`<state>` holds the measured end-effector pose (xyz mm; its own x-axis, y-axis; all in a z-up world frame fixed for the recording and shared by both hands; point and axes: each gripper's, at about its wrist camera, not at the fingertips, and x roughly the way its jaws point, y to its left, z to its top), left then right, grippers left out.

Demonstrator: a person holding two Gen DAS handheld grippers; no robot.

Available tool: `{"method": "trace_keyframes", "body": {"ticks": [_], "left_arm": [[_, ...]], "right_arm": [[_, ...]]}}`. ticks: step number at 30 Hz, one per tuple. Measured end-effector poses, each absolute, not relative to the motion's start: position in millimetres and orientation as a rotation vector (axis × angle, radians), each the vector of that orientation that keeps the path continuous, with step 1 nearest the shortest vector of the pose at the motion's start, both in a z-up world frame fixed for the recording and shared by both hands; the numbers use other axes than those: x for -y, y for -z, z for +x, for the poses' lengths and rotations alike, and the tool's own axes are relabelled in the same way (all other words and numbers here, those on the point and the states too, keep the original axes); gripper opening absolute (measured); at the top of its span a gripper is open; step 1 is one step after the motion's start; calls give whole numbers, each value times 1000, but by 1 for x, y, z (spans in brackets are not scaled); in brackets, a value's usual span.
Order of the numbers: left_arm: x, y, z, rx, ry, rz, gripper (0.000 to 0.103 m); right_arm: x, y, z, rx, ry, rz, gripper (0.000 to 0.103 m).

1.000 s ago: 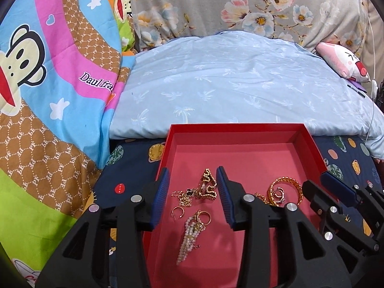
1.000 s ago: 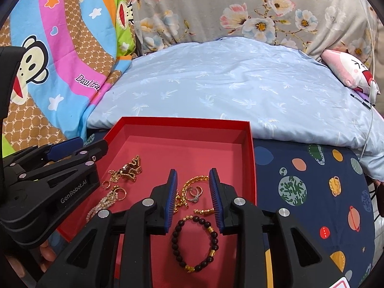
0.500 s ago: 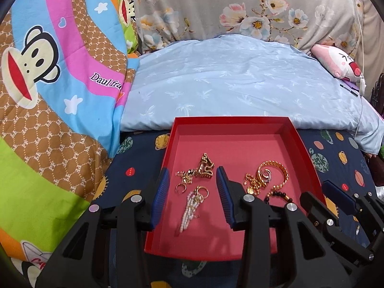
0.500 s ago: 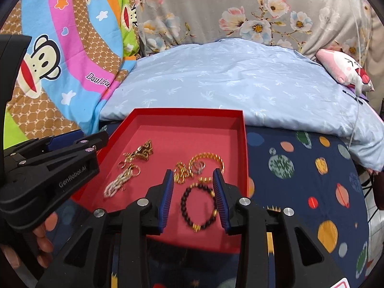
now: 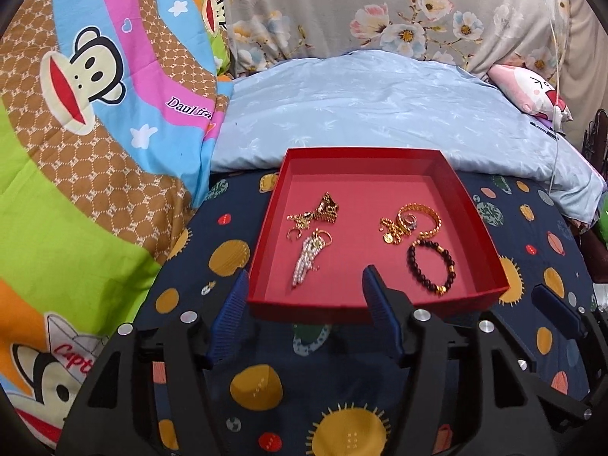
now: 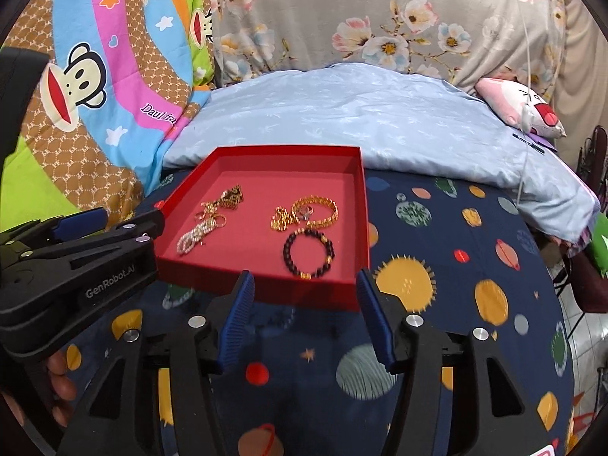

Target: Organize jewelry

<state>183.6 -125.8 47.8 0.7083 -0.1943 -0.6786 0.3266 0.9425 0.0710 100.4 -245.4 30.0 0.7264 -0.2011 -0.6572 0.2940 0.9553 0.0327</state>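
A red tray [image 5: 478, 228] [image 6: 363, 209] lies on the dark planet-print bedsheet. In it lie a pearl piece with gold rings [image 5: 306, 260] [image 6: 192, 237], gold chain pieces [image 5: 317, 212] [image 6: 226, 199], a gold bracelet and chains [image 5: 412, 220] [image 6: 307, 212], and a dark bead bracelet [image 5: 431, 266] [image 6: 307, 252]. My left gripper [image 5: 304, 313] is open and empty, just short of the tray's near edge. My right gripper [image 6: 306, 313] is open and empty, at the tray's near right corner. The left gripper also shows in the right wrist view [image 6: 110, 220], beside the tray's left side.
A light blue pillow [image 5: 372, 114] lies behind the tray. A colourful monkey-print blanket [image 5: 83, 133] rises at the left. A pink plush toy [image 5: 532, 91] and a white cable [image 5: 556, 121] are at the far right. Floral fabric [image 5: 380, 11] covers the back.
Both grippers have pulled back from over the jewelry to the tray's near edge, and their jaws have opened wider. The jewelry has not moved.
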Motion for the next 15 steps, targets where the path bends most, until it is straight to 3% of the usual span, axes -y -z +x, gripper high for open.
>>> {"method": "trace_keyframes", "body": {"ticks": [12, 15], "left_arm": [[106, -23, 149, -760, 249, 172, 91], [100, -17, 144, -767, 236, 161, 92]], "right_arm": [[238, -10, 72, -732, 327, 165, 72], [234, -6, 68, -739, 333, 154, 75]]}}
